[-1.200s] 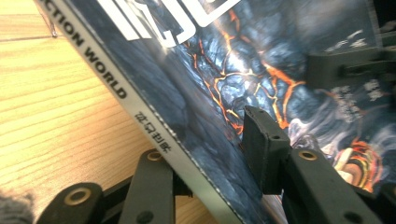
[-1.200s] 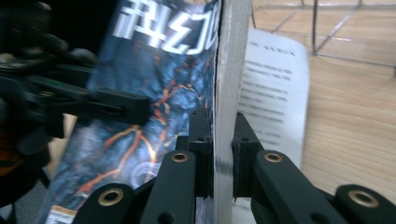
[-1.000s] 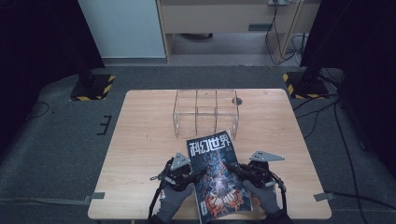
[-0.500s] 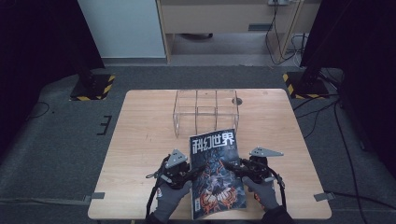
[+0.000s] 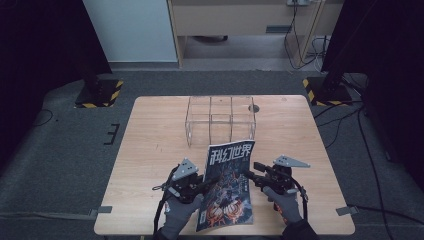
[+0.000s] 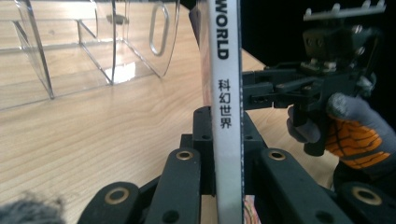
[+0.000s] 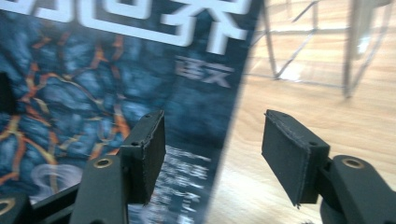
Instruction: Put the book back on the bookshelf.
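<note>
A magazine (image 5: 227, 192) with a dark blue and orange cover and white Chinese title stands tilted above the front of the wooden table (image 5: 150, 150). My left gripper (image 5: 205, 183) is shut on its left edge; the left gripper view shows the white spine (image 6: 227, 93) clamped between the jaws. My right gripper (image 5: 249, 175) stands open at the magazine's right edge. In the right gripper view the cover (image 7: 93, 79) lies left, its edge passing between the wide-apart pads (image 7: 287, 151). The right gripper (image 6: 275, 88) and its gloved hand (image 6: 357, 135) also appear beyond the spine.
A clear acrylic organizer (image 5: 220, 120) with several compartments stands at the table's middle back, just beyond the magazine. A small round hole (image 5: 253, 108) sits in the tabletop beside it. Dark stands with striped bases (image 5: 100, 92) flank the table on the floor.
The magazine's top has swung a little to the right and stands straighter. The right gripper has edged left toward the magazine's edge. The left gripper keeps its hold.
</note>
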`<action>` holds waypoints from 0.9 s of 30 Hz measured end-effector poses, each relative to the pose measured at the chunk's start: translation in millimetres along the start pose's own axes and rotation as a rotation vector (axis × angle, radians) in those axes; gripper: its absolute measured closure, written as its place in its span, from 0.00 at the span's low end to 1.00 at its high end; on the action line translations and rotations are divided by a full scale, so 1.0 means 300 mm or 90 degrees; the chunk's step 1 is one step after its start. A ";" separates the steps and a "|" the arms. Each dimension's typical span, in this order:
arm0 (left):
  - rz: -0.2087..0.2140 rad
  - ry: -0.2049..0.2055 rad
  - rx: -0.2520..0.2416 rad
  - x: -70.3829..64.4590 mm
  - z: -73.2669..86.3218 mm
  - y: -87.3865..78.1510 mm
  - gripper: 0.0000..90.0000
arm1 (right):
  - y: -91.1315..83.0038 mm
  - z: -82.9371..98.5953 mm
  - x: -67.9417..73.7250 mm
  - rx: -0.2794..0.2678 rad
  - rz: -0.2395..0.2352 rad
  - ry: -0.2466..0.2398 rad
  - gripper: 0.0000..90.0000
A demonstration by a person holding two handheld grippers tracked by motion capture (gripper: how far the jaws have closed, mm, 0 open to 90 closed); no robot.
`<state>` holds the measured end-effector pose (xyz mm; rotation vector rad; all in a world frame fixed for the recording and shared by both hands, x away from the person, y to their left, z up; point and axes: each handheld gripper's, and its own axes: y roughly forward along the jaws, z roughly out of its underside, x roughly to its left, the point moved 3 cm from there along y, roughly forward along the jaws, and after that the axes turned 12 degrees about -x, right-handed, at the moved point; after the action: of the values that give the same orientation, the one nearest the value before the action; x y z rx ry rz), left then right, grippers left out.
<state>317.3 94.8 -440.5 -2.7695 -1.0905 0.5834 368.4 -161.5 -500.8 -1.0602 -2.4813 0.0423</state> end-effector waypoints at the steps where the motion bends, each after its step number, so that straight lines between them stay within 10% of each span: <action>1: -0.001 0.000 -0.005 0.000 -0.009 -0.007 0.91 | -0.005 -0.002 -0.005 -0.003 0.004 -0.002 0.43; 15: -0.032 0.032 -0.084 0.009 -0.159 -0.103 0.91 | -0.117 0.014 -0.168 0.029 0.170 -0.049 0.30; 27: -0.086 0.039 -0.123 0.070 -0.279 -0.153 0.91 | -0.161 0.052 -0.241 0.081 0.232 -0.099 0.25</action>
<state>334.8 146.0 -359.1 -2.8201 -1.3729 0.3931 373.3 -243.5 -533.1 -1.4869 -2.3460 0.4004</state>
